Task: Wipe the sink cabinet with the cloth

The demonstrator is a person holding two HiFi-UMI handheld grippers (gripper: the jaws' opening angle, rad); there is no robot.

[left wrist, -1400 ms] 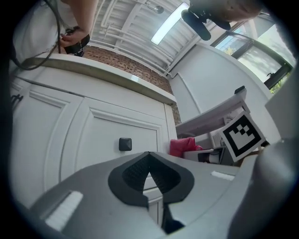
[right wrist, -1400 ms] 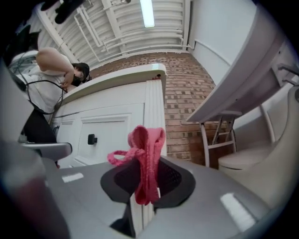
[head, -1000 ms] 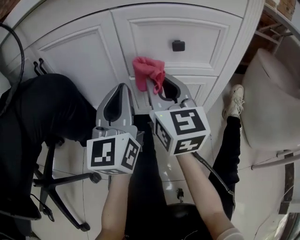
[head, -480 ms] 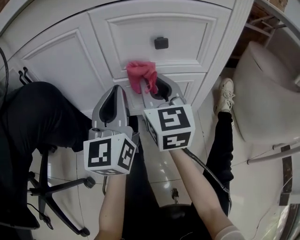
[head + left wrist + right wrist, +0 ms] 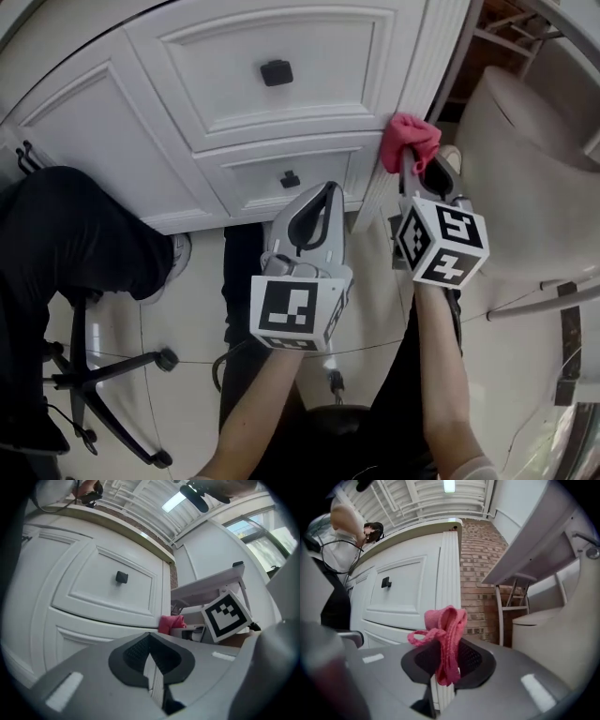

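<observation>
A bathroom-like room is indicated: a white panelled sink cabinet (image 5: 216, 112) is set beside a brick wall (image 5: 476, 573), and a glossy tiled floor (image 5: 187, 309) is seen. A work setting is suggested by a wheeled office chair (image 5: 103, 375) and a ceiling strip light (image 5: 449, 484).

cloth (image 5: 410, 139) in right hand-held gripper (image 5: 419, 171) shifted — off drawer front (image 5: 234, 89) to cabinet's corner post (image 5: 427, 56)

The lower end of the pink cloth (image 5: 446, 637) is lost between the jaws of the right claw (image 5: 417, 178). Whether its bunched top touches the corner post of the sink cabinet (image 5: 225, 103) just ahead cannot be told. Beyond the left claw (image 5: 319, 202), the cabinet's top is cut off.
</observation>
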